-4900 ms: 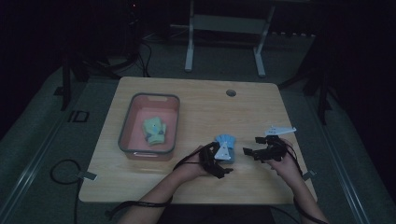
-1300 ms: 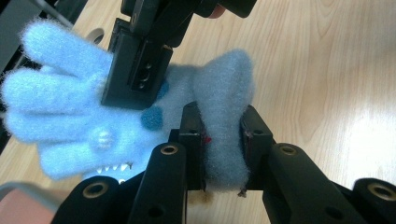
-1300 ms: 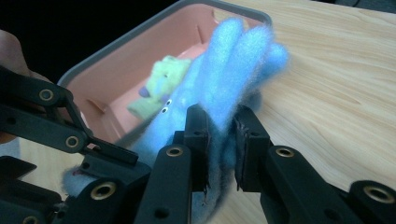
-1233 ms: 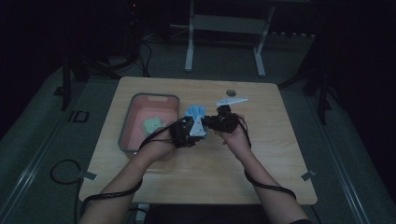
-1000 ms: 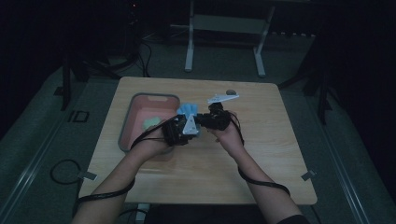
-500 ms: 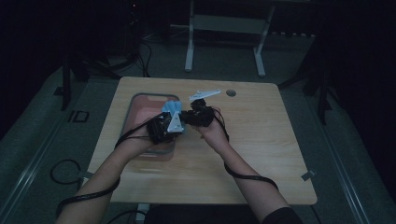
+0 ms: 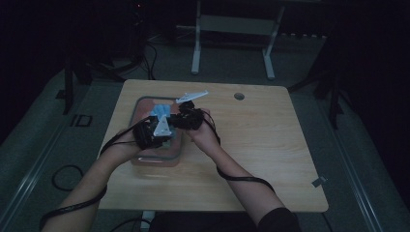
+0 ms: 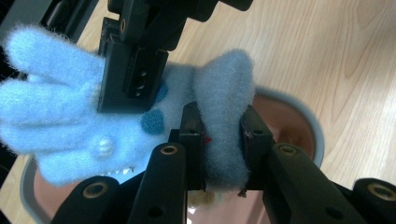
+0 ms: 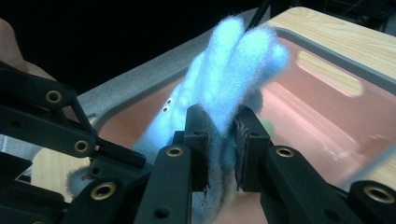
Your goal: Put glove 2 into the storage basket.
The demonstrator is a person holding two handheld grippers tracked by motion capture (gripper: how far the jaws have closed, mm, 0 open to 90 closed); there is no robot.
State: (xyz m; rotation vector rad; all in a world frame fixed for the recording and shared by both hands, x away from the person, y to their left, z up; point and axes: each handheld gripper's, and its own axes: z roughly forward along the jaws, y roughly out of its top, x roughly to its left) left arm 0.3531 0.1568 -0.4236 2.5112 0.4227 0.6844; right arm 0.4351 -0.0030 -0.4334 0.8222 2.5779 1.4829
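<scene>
A fuzzy light-blue glove (image 7: pixel 160 111) hangs between both grippers above the pink tray (image 7: pixel 155 161). My left gripper (image 7: pixel 153 133) is shut on a thick fold of the glove (image 8: pixel 60 121), its pads (image 8: pixel 192 135) pressing the fluff from both sides. My right gripper (image 7: pixel 186 119) is shut on the same glove (image 9: pixel 233 60) lower down, and the fingers of the glove stick up past its pads (image 9: pixel 196 135). In the left gripper view the right gripper (image 8: pixel 135 60) clamps the glove's palm. The tray's grey rim (image 9: pixel 140 79) lies just beneath.
The tray stands on the left half of a wooden table (image 7: pixel 261 145). A small round hole (image 7: pixel 239 96) sits near the table's far edge. A metal frame (image 7: pixel 232 29) stands on the floor behind, and cables (image 7: pixel 67 176) lie at the left.
Both hands have carried the glove leftward from the table's middle to above the tray. The grips on the glove look the same.
</scene>
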